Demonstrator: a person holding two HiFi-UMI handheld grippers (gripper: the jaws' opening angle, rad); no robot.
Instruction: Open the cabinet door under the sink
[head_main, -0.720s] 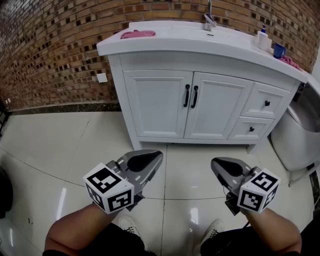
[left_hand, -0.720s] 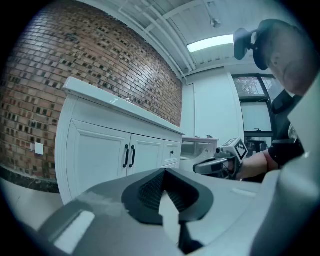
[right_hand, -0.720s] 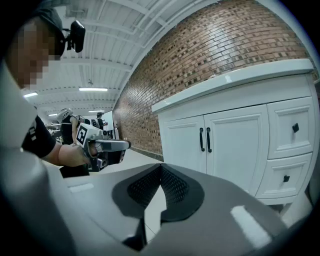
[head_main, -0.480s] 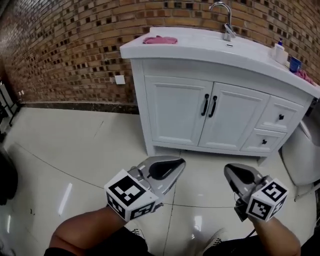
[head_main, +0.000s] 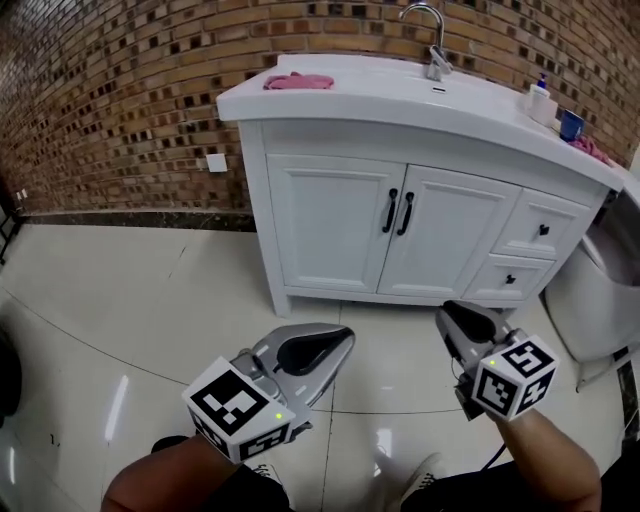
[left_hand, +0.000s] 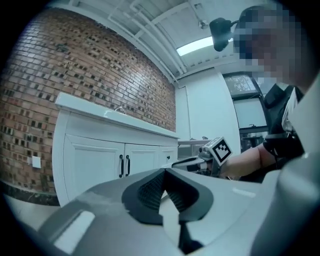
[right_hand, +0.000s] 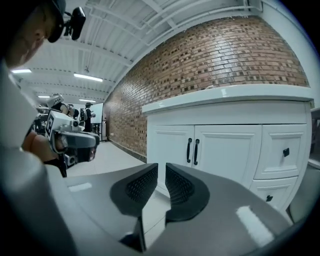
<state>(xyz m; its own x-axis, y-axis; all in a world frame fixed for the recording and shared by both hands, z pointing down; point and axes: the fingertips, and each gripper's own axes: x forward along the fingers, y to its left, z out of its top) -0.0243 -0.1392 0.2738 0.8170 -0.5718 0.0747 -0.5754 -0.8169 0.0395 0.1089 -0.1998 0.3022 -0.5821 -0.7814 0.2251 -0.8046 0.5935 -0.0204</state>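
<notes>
1. The white cabinet (head_main: 300, 150) is set against the brick wall (head_main: 120, 90), with the faucet (head_main: 432, 40) and a pink cloth (head_main: 298, 80) on its top. Both the left door (head_main: 325, 225) and the right door (head_main: 455, 238) are shut.
2. Two black bar handles (head_main: 390, 211) are mounted upright, side by side at the cabinet's middle seam, so each door is judged to swing outward from there. Two drawers (head_main: 543, 228) are stacked at the cabinet's right end.
3. The left gripper (head_main: 338, 342) is held low over the floor (head_main: 150, 290), well apart from the cabinet's front. Its jaws are pressed together at the tips, with nothing caught between them.
4. The right gripper (head_main: 450, 315) is held likewise, below the cabinet's right door. Its jaws are parted by a narrow gap, and nothing is gripped.
5. Neither handle is touched yet — the approach is judged to be the step in hand. The slim gap would probably need widening before a handle is taken.
</notes>
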